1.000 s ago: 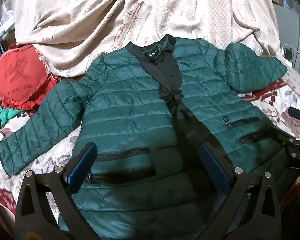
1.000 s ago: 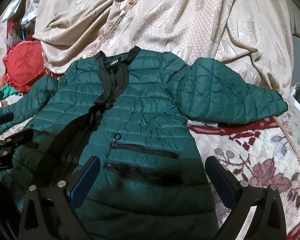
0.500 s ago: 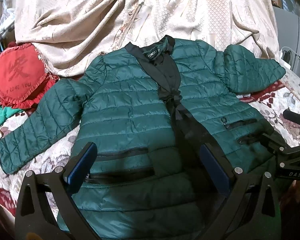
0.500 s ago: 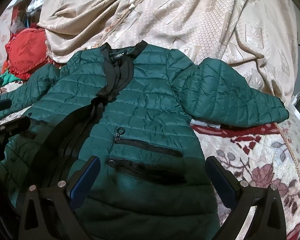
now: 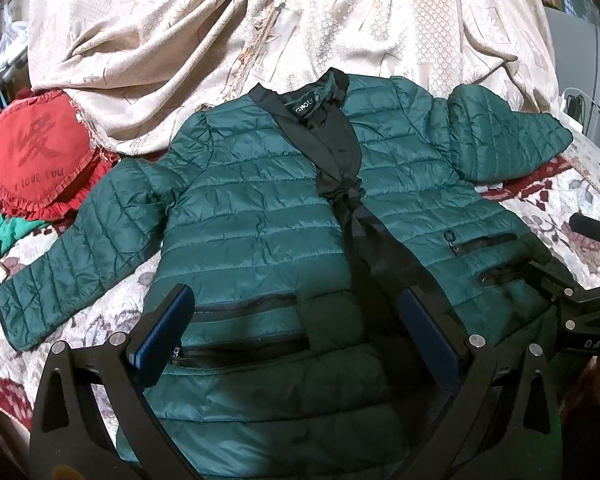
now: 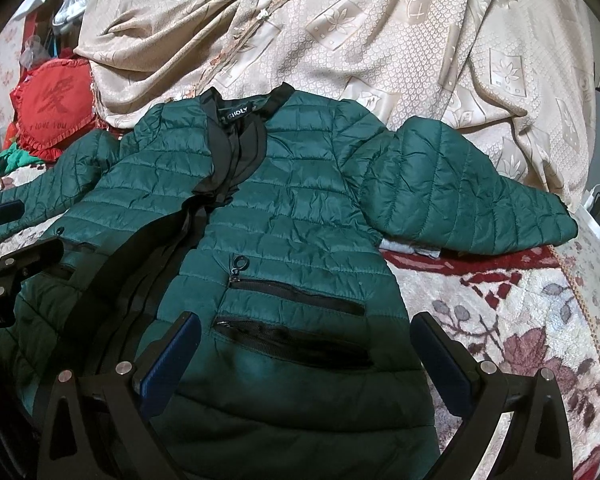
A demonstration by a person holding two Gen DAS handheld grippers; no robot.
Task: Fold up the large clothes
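Both grippers, left gripper and right gripper, hang spread above my flat-laid green jacket, ready to fold.

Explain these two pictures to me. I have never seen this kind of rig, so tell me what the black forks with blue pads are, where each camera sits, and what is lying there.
No robot here: a person holds a two-finger claw in each hand, each with a fisheye camera looking along its fingers. One picture is from the left claw, the other from the right claw. The black forks with blue pads are the claw fingers. Both claws are open and hold nothing. Each hangs over the lower part of a green quilted jacket, spread face up, sleeves out, on a flowered blanket. Behind lies a beige cloth; to the left, a red cushion. The black part at the left view's right edge is the other claw.
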